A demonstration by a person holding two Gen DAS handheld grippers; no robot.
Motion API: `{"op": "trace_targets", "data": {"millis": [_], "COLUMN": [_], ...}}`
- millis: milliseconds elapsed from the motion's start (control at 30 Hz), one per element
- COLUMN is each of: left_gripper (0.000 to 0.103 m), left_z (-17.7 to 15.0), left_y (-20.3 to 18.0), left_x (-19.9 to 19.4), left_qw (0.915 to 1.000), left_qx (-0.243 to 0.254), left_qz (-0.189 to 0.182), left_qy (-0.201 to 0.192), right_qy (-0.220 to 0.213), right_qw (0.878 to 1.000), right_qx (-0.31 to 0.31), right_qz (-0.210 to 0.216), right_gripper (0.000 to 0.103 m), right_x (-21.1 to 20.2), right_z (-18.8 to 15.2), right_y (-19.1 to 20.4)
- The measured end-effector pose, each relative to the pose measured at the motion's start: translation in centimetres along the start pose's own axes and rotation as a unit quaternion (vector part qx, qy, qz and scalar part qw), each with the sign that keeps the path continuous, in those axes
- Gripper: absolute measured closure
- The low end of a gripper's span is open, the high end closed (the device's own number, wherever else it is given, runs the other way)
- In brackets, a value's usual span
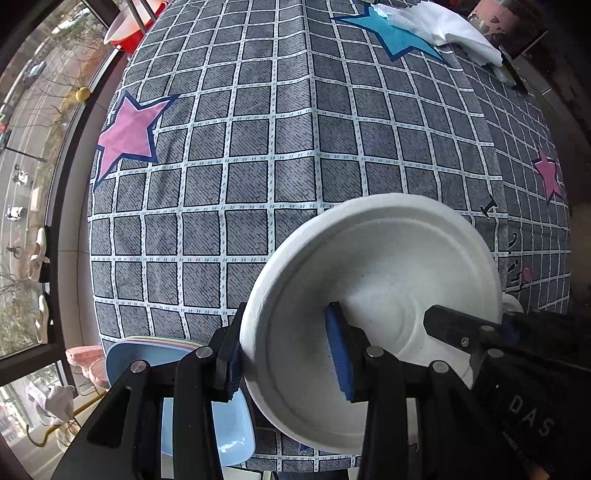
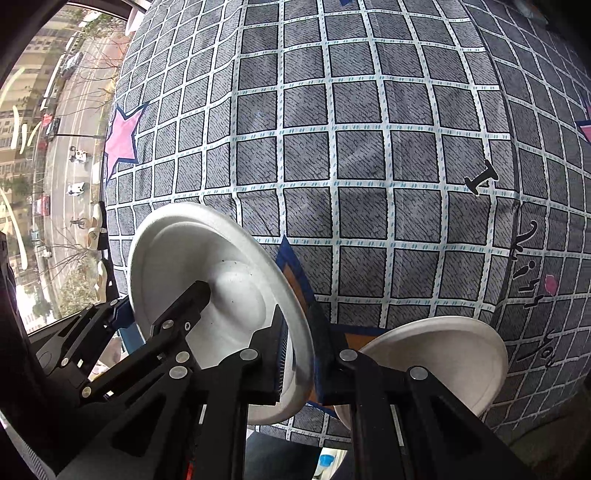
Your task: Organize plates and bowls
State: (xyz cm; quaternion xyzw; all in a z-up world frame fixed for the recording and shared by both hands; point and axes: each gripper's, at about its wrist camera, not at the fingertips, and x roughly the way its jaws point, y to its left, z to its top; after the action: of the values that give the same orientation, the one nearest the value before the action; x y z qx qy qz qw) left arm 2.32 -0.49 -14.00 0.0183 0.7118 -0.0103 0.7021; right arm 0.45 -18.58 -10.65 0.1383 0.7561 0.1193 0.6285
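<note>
A white paper plate (image 1: 376,273) is held tilted above the checked tablecloth. My left gripper (image 1: 284,365) is shut on its left rim. My right gripper (image 2: 299,358) is shut on the opposite rim of the same plate (image 2: 195,251); its finger also shows in the left wrist view (image 1: 461,332). A second white paper plate (image 2: 439,354) lies on the cloth at the near right. A stack of pastel plastic plates, a light blue one on top (image 1: 207,413), sits at the table's near left corner, below my left gripper.
The table carries a grey checked cloth (image 1: 258,166) with pink and blue stars. A white towel (image 1: 443,29) lies at the far right. A red and white bowl (image 1: 125,26) sits beyond the far left corner. A window runs along the left.
</note>
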Motion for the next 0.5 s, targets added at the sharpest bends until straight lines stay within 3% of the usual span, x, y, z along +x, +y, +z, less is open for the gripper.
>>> {"op": "trace_targets", "data": {"millis": [233,500], "left_gripper": [0.06,0.06], "left_z": [-0.2,-1.3], "left_y": [-2.5,-8.8], "left_x": [-2.1,-4.8], "left_qw": [0.9993,0.9963], "left_qx": [0.033,0.081], "left_qz": [0.0,-0.006], "left_qy": [-0.016,-0.027], "right_qy": [-0.024,-0.049], "right_qw": [1.0,0.998], "right_qx": [0.02,0.048], "right_qz": [0.004,0.002], "right_gripper": [0.089,0.089], "right_x": [-3.1,-7.0], "right_z": [-1.8,-4.0], "right_y": [-2.7,-6.0]}}
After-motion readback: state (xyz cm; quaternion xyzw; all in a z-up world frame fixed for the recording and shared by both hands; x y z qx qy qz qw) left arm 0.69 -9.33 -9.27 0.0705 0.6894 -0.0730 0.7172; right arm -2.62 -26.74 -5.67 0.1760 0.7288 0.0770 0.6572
